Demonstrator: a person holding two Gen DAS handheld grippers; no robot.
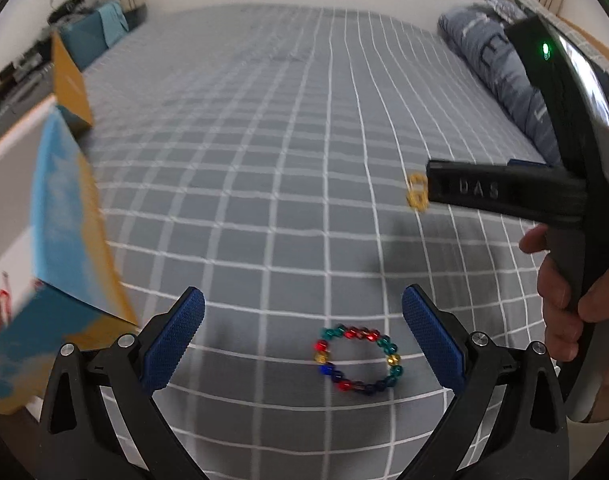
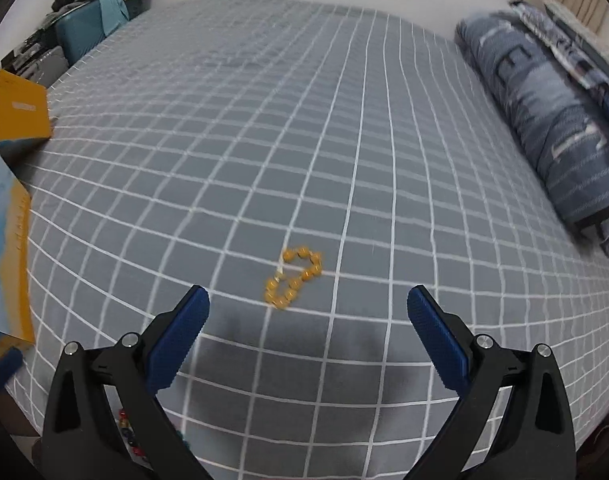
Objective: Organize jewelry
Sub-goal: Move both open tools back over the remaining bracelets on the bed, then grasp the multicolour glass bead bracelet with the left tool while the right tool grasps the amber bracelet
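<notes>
A bracelet of red, green, blue and gold beads lies as a ring on the grey checked bedsheet, just ahead of and between the open fingers of my left gripper. A yellow bead bracelet lies crumpled on the sheet ahead of my right gripper, whose jaws are open and empty above it. In the left wrist view the yellow bracelet shows partly behind the right gripper's finger, held by a hand. A blue and yellow open box stands at the left; it also shows in the right wrist view.
The grey checked bed fills both views. A rolled blue duvet lies along the right edge. The box's yellow lid stands up at the left. Teal bags and clutter sit beyond the far left corner.
</notes>
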